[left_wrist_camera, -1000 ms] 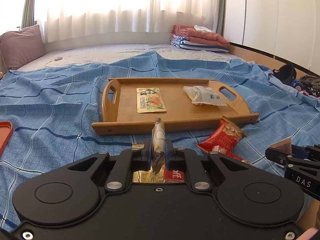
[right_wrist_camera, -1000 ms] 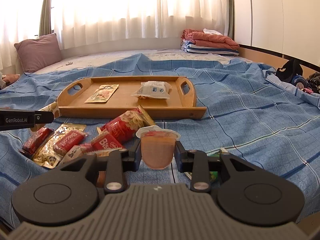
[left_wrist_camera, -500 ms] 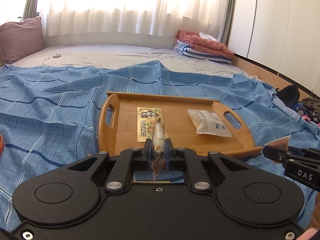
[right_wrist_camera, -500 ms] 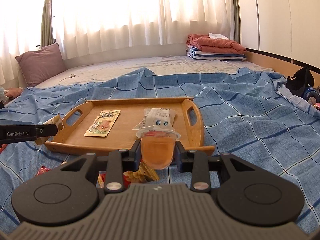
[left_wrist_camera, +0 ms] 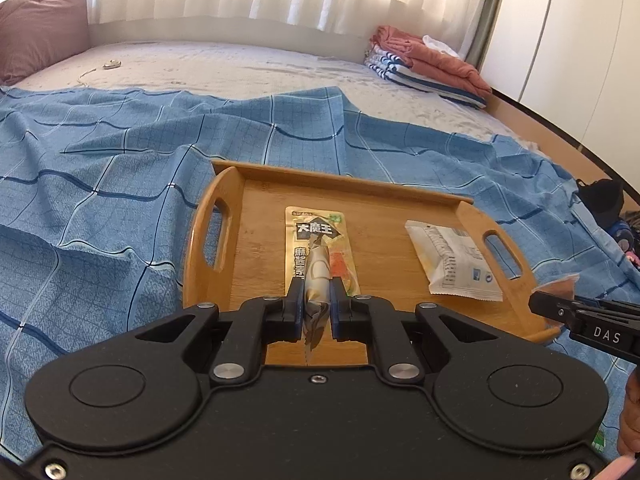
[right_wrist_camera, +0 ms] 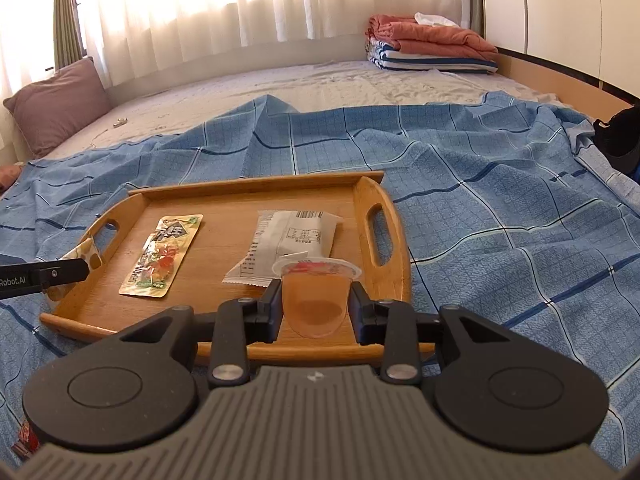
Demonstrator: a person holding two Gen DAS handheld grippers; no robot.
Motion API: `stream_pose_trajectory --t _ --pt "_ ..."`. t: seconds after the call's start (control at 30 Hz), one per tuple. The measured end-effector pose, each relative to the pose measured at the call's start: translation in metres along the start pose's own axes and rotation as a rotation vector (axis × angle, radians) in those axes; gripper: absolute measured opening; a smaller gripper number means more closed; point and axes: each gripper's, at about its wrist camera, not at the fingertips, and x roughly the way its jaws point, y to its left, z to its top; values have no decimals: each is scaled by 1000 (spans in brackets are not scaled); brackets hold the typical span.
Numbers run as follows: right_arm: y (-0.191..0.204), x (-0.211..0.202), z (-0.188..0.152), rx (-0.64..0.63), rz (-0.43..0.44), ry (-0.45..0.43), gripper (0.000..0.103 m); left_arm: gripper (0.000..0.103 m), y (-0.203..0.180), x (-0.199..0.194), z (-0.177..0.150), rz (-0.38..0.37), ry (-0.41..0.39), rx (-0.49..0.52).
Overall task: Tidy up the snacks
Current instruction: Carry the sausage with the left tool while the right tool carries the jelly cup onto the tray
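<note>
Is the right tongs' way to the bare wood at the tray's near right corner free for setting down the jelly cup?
Probably yes: the right tongs hold the jelly cup over the tray; only the white packet lies nearby.

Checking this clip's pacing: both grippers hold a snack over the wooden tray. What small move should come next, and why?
Probably lower both toward bare tray floor, then release. The left gripper is shut on a thin foil packet above the yellow pouch, so shifting it sideways to open wood seems wise. The right gripper clamps a jelly cup near the white packet.
</note>
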Motion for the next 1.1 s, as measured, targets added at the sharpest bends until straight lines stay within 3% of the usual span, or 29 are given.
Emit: stream_pose_trajectory --t 0.37,1.1 --pt "6 41 -2 -7 -16 83 37 12 5 43 -6 49 58 -9" --pt "7 56 -9 -2 -27 101 38 12 8 55 -13 56 38 -9"
